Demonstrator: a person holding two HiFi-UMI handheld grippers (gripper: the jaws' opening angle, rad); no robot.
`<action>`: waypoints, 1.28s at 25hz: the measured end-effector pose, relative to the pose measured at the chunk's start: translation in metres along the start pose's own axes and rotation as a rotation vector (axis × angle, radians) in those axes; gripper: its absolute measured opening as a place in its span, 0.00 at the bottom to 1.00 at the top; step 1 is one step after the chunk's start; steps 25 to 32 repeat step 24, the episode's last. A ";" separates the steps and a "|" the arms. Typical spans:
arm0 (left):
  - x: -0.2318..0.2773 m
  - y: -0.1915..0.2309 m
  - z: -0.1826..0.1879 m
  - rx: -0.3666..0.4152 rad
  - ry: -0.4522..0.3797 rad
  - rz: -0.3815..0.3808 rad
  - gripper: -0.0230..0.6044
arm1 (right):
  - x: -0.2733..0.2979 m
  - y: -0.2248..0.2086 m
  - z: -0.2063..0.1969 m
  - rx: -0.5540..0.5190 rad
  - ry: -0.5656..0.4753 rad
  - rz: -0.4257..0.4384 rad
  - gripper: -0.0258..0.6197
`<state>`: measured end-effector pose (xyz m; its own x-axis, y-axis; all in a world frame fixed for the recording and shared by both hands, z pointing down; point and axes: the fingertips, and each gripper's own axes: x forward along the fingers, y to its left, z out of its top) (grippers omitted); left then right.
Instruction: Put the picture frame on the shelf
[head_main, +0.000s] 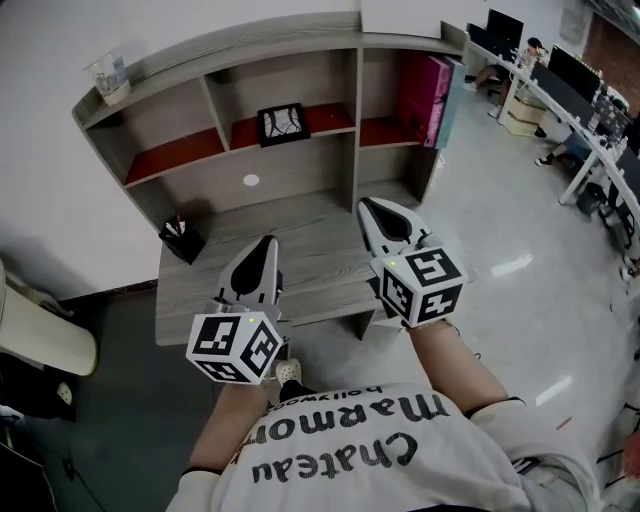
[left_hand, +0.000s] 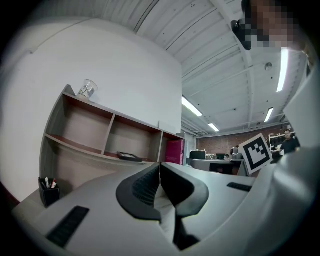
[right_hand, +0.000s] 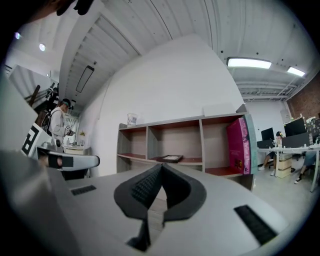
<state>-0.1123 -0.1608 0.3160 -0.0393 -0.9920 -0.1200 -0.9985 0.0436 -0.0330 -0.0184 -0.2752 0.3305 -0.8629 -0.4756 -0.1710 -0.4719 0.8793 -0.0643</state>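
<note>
The black picture frame (head_main: 283, 123) lies flat on the red middle shelf of the grey wooden shelf unit (head_main: 355, 120); it also shows as a dark slab (left_hand: 129, 157) in the left gripper view and as a flat frame (right_hand: 169, 158) in the right gripper view. My left gripper (head_main: 268, 240) hovers over the desk front, jaws shut with nothing between them. My right gripper (head_main: 366, 204) is held beside it, a bit further forward, also shut and empty. Both are well short of the frame.
A pink book or box (head_main: 432, 97) stands in the right shelf bay. A black pen holder (head_main: 183, 240) sits on the desk (head_main: 310, 225) at the left. A glass (head_main: 110, 75) stands on the shelf top. Office desks with monitors (head_main: 570, 80) lie to the right.
</note>
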 end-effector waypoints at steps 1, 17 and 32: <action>-0.002 -0.002 -0.002 -0.002 0.003 0.001 0.06 | -0.003 -0.001 -0.003 -0.001 0.008 -0.001 0.05; -0.020 -0.025 -0.028 -0.041 0.046 0.040 0.06 | -0.049 -0.009 -0.029 -0.032 0.073 0.022 0.05; -0.029 -0.030 -0.029 -0.037 0.047 0.044 0.06 | -0.058 -0.009 -0.033 -0.014 0.072 0.020 0.05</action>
